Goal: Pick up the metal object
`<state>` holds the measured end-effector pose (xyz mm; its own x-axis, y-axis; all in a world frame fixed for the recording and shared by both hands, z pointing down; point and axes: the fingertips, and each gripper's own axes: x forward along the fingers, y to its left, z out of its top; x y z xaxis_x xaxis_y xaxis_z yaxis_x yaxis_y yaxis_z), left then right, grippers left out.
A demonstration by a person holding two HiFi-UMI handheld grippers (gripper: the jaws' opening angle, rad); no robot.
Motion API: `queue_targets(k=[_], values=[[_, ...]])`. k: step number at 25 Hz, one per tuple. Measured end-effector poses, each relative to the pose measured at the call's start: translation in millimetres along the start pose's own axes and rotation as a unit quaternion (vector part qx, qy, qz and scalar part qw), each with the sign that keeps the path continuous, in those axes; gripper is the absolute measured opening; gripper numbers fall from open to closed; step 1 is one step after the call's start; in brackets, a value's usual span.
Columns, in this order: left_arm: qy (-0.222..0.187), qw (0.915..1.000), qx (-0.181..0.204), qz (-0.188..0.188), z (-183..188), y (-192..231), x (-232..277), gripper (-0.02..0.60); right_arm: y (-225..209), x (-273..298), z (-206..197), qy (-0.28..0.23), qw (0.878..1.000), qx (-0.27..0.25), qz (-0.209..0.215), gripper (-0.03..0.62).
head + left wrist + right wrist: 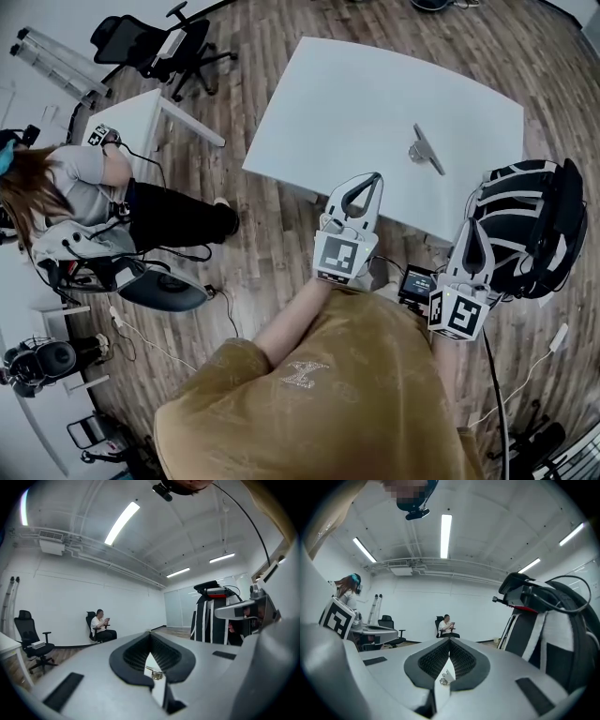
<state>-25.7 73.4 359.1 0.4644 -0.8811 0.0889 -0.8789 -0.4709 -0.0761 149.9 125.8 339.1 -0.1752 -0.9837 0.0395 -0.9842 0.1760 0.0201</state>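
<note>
Mustard-yellow shirt [328, 403] fills the bottom of the head view, with both arms reaching toward 12 o'clock. The left hand-held gripper [375, 178] shows against the near edge of the white tabletop [375, 84]. Its jaws seem to meet tip to tip, with nothing between them. The right hand-held gripper [473, 227], at 4 o'clock from it, is fully closed and empty, in front of a black-and-white backpack [534, 216]. The metal object [425, 150] lies on the tabletop at 1 o'clock from the left hand-held gripper, apart from both. A seated person [84, 197] is at 9 o'clock and an office chair [155, 42] at 11.
</note>
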Motion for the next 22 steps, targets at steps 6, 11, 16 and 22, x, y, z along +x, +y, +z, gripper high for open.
queue_targets(k=[6, 11, 16, 22], values=[[0.005, 0.9998, 0.0, -0.019, -4, 13, 11, 0.006, 5, 14, 1, 0.007, 1.0, -0.005, -0.02, 0.009], [0.012, 0.9996, 0.003, -0.025, -11, 20, 18, 0.006, 8, 19, -5, 0.016, 1.0, -0.007, -0.025, 0.009], [0.012, 0.9996, -0.001, -0.026, -12, 24, 26, 0.006, 11, 32, -9, 0.022, 0.999, -0.014, -0.021, 0.009], [0.016, 0.9995, 0.002, -0.026, -13, 28, 41, 0.006, 10, 54, -10, 0.022, 1.0, -0.014, -0.01, 0.009]])
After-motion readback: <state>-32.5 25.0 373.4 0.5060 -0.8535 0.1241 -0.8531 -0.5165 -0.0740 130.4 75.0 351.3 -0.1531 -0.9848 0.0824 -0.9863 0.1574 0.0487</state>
